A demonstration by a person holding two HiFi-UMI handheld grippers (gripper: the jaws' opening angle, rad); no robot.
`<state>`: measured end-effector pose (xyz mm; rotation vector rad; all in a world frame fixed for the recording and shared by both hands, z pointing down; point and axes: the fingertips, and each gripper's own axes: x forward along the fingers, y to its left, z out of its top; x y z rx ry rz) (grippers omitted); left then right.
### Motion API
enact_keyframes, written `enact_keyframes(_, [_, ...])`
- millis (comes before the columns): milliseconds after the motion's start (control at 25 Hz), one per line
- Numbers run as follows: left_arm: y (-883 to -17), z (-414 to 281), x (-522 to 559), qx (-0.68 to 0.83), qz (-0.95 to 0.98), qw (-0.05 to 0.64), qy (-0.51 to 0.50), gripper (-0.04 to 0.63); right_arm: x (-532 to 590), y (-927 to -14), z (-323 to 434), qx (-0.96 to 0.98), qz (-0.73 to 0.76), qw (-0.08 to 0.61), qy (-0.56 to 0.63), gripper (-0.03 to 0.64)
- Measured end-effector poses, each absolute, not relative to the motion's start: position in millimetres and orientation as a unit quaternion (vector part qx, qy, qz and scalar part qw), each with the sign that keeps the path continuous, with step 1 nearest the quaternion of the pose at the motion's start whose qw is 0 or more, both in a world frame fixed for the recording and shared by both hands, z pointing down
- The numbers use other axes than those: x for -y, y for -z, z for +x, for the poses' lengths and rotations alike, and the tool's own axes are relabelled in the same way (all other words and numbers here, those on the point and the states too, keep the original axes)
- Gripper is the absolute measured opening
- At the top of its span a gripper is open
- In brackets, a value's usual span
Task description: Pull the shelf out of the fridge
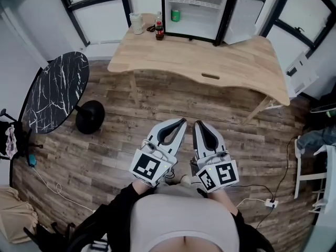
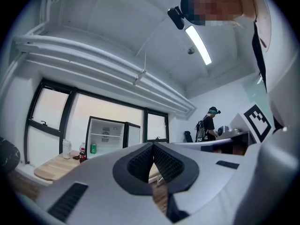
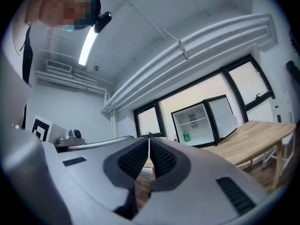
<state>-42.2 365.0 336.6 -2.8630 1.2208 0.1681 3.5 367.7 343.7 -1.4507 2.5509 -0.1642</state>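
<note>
Both the left gripper (image 1: 181,122) and the right gripper (image 1: 198,124) were held close to the person's body, jaws fully together and holding nothing. The shelf (image 1: 195,4) sat high inside the open fridge (image 1: 198,22) at the far edge of the tabletop (image 1: 210,59), well apart from both.

Recommended: approach, part the jaws, take the shelf's front edge level and draw it straight out.

A green can (image 1: 175,15) stood below the shelf. A bottle (image 1: 159,30) and a cup (image 1: 137,23) stood beside the fridge. The door (image 1: 245,19) hung open at the right, not obstructing.
</note>
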Motion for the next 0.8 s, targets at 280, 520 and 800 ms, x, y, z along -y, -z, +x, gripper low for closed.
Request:
enact_keyframes(280, [-340,-54,-361,-0.39,-0.919,0.001,-0.056,0.008,-366,-348,-4,-0.866,-0.486,0.099,0.067,0.032])
enact_keyframes(520, [-343,-62,-358,-0.371,-0.927,0.002,-0.05,0.008,-359,-352,-16,-0.858,-0.501,0.096,0.058,0.032])
enact_keyframes(800, [-344,-63,-347,-0.348,-0.936,0.0,-0.048,0.008,-350,-358,-19,-0.844,-0.525,0.093,0.057,0.032])
